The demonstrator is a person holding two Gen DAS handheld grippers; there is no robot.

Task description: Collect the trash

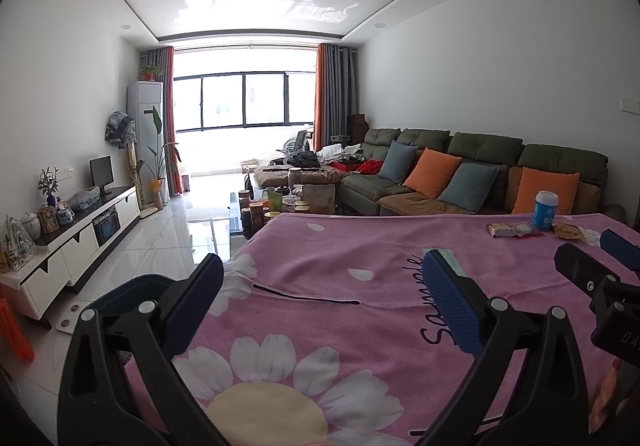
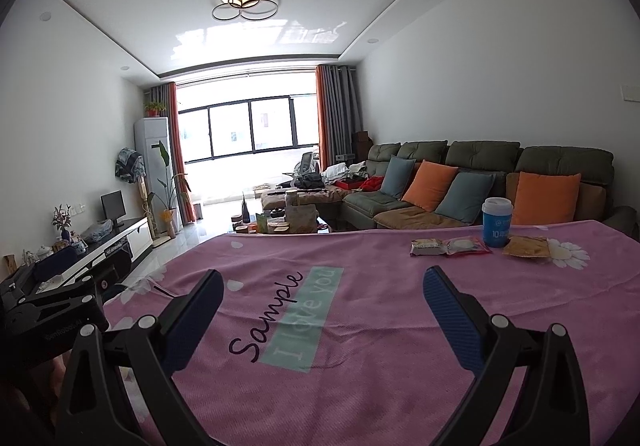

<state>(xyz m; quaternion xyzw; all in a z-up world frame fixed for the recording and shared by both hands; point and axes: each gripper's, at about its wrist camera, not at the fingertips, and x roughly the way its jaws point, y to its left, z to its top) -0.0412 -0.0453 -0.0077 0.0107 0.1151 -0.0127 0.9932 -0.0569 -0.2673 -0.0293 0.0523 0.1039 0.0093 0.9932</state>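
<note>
Trash lies at the far right of the pink flowered tablecloth (image 2: 360, 326): a blue and white cup (image 2: 496, 222), a grey snack wrapper (image 2: 427, 247), a red-edged clear wrapper (image 2: 466, 245) and a brown wrapper (image 2: 525, 247). The left wrist view shows the same cup (image 1: 545, 210) and wrappers (image 1: 516, 230) far right. My right gripper (image 2: 322, 282) is open, well short of the trash, with nothing between its fingers. My left gripper (image 1: 322, 266) is open over the cloth's left part, also holding nothing.
A dark blue bin (image 1: 136, 292) stands on the floor by the table's left edge. Beyond are a cluttered coffee table (image 1: 276, 205), a green sofa (image 1: 480, 165) with cushions and a white TV cabinet (image 1: 80, 238). The other gripper (image 1: 600, 270) shows at the right.
</note>
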